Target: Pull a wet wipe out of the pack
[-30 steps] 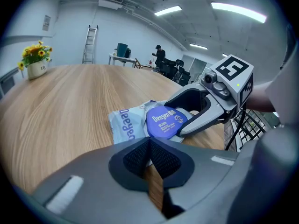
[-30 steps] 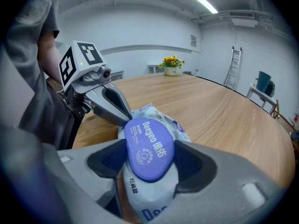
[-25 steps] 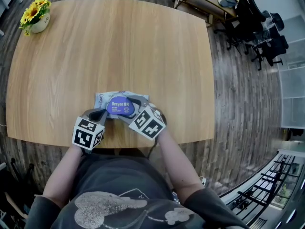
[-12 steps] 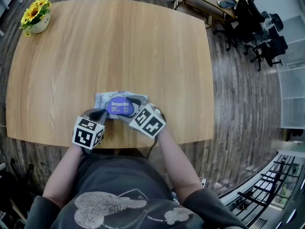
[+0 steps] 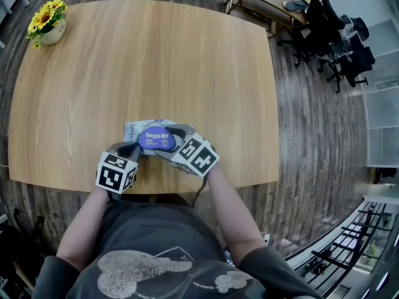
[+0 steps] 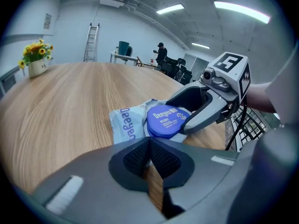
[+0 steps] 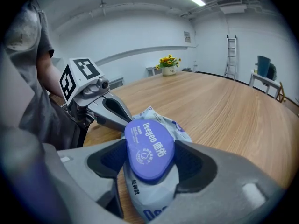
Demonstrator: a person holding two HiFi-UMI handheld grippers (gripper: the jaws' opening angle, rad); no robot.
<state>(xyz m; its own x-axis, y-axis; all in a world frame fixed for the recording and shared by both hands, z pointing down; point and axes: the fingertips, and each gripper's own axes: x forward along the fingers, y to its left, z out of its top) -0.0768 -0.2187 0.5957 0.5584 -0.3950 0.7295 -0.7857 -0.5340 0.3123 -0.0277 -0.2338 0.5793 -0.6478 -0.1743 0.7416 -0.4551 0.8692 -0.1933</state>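
Close to the near edge of the table [image 5: 93, 73], right in front of me, lies the pack [image 5: 133, 129] of wet wipes. It lies flat, and its blue lid [image 7: 149, 148] is on top and looks shut. No wipe shows yet.

My left gripper [image 6: 149, 146] has its jaws together. Its tips sit at the near corner of the pack. I cannot tell if they pinch a bit of the edge or just rest on it.

My right gripper [image 5: 176, 136] has one jaw on each side of the blue lid. The pads look like they press on the lid's two sides, so I think I am holding it there.

I think the pack is light and soft, like a small squishy pillow. Its skin is thin, smooth and a bit slippery. If I pull up on the lid, the whole pack may come up too, so my left gripper should hold down the flat end of the pack.

The lid is the only hard part. It is stiff plastic and probably snaps shut, so I should lift it by its front lip, not squeeze its sides.

The wipes inside will be thin, wet and floppy. They may stick to each other. I should pinch the top one in the middle and pull slowly.
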